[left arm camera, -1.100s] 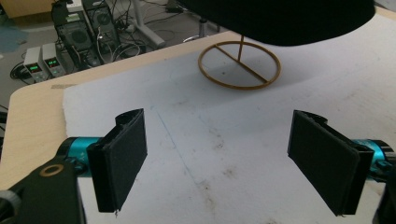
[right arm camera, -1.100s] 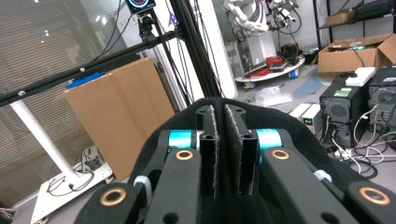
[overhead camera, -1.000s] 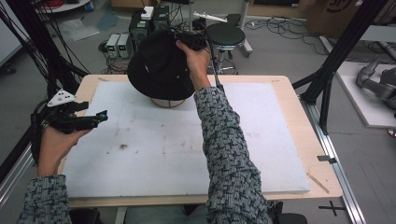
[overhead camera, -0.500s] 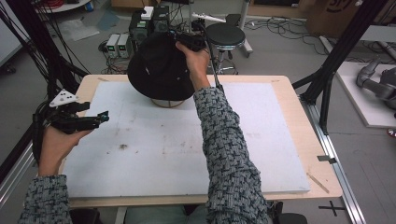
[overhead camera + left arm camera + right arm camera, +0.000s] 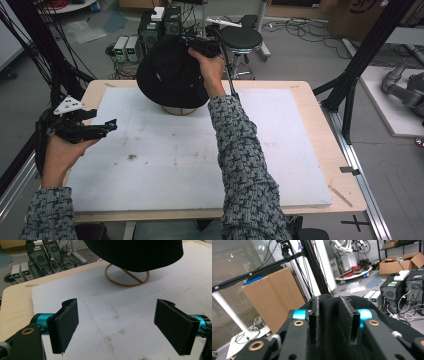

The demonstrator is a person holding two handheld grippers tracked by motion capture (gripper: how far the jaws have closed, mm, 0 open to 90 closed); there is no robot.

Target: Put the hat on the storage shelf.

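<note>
One change stands out: the jaws of the right gripper (image 5: 192, 45) have just been opening, from nearly closed to slightly parted, while both hands stay where they are. That gripper sits on the crown of the black hat (image 5: 172, 75), coming at it from about 2 o'clock, with the person's right arm stretched across the white mat (image 5: 200, 165). In the right gripper view a ridge of the hat's fabric (image 5: 332, 298) lies between the two pads; I cannot tell whether they still press on it or have already let go. The hat itself is at 12 o'clock on the table, a touch toward 11, perched on a stand whose gold wire ring (image 5: 127, 277) rests flat on the mat beneath the brim. Set against the two earlier high views, the hat has not shifted, tilted or dropped. My reading is that the hat is now carried by the stand and not by the gripper, so this is the release at the end of placing it; what remains is to draw the right gripper up and away without snagging the cloth and pulling the hat off. The left gripper (image 5: 112, 125) hangs at 9 o'clock over the table's edge, well apart from the hat, its jaws wide apart and empty, pointing toward 3 o'clock.
</note>
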